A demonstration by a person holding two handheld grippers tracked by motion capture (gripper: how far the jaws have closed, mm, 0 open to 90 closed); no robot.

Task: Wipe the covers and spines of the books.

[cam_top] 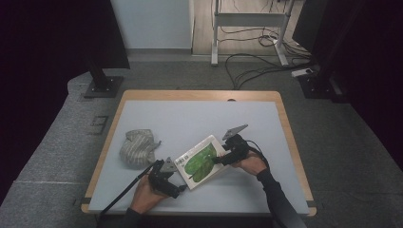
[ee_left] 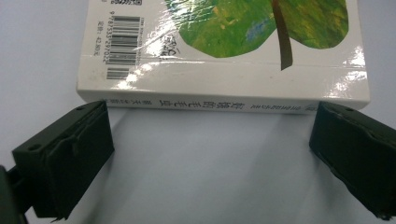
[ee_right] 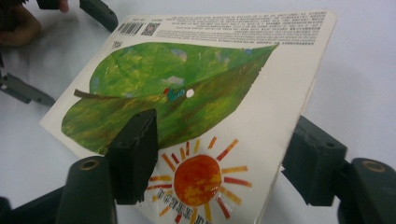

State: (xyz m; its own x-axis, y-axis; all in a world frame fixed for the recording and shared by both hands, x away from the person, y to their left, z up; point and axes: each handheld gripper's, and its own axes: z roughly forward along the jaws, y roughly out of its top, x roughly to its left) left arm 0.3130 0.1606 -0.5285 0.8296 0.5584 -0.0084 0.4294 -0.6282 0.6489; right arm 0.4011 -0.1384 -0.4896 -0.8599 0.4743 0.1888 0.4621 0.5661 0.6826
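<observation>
**A picture book between our two hand-held grippers**

We see a glossy picture book (cam_top: 201, 162) lying near the front of the pale surface (cam_top: 190, 118), its cover showing a big green leaf and an orange sun. Our right hand-held gripper (cam_top: 219, 160) has the book's far right edge between its jaws: in the right gripper view one jaw sits over the printed cover and the other under it, and that edge is lifted off the surface. Whether the pads already press on the cover we cannot tell. Our left hand-held gripper (cam_top: 179, 190) waits just beside the book's near corner with its jaws spread wide and nothing between them; in the left gripper view the spine (ee_left: 224, 103) lies just beyond the tips. A crumpled striped cloth (cam_top: 138, 147) rests to the left, apart from the book.
</observation>
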